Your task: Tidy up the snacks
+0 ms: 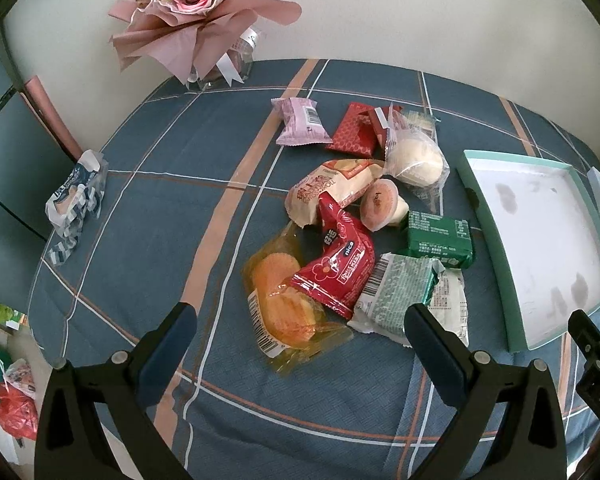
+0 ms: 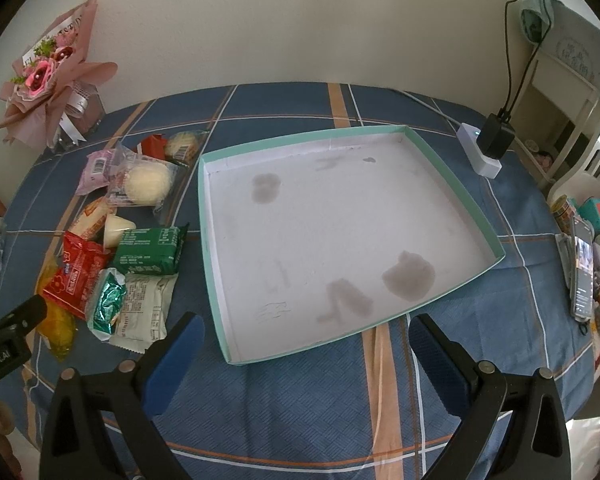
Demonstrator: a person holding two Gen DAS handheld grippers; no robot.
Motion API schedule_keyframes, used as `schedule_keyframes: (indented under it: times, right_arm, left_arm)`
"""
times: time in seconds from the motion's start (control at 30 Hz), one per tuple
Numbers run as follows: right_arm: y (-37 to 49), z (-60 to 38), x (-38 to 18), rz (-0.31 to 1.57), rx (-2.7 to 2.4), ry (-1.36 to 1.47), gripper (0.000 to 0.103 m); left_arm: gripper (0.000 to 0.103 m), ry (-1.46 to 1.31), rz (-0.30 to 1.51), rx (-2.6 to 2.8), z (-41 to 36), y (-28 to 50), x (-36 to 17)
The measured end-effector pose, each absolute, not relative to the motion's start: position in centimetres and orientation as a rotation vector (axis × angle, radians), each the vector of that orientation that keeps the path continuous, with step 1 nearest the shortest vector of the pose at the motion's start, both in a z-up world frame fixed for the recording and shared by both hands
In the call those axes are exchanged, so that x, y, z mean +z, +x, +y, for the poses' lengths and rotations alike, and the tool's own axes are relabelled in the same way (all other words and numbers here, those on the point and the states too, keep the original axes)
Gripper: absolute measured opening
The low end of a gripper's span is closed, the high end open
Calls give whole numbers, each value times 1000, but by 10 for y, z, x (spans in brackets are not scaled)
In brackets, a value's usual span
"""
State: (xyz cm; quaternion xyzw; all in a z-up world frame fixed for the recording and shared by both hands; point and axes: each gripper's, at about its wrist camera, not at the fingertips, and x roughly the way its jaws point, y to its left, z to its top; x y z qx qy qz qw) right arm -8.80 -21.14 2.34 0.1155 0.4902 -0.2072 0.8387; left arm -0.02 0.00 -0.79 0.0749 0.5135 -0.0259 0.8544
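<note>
Evidently the task is unstarted: the teal-rimmed tray (image 2: 214, 240), centre of the right wrist view, holds nothing, and some eleven snacks (image 1: 340, 264) lie heaped mid-frame on the worktop (image 1: 172, 216), one more wrapped packet (image 1: 76, 200) apart at left. Left gripper (image 1: 300, 332) and right gripper (image 2: 306, 340) hover with jaws spread, grasping nothing.

Plain cream wall (image 2: 300, 20) — white chair (image 2: 592, 148) at right.
</note>
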Motion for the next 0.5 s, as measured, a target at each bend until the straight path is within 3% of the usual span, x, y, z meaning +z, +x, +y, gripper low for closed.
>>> schedule_keyframes:
  times: [0.5]
  right_arm:
    - [-87, -212, 23, 1041, -438, 245, 103]
  left_arm:
    - [103, 160, 1086, -52, 0, -1, -10]
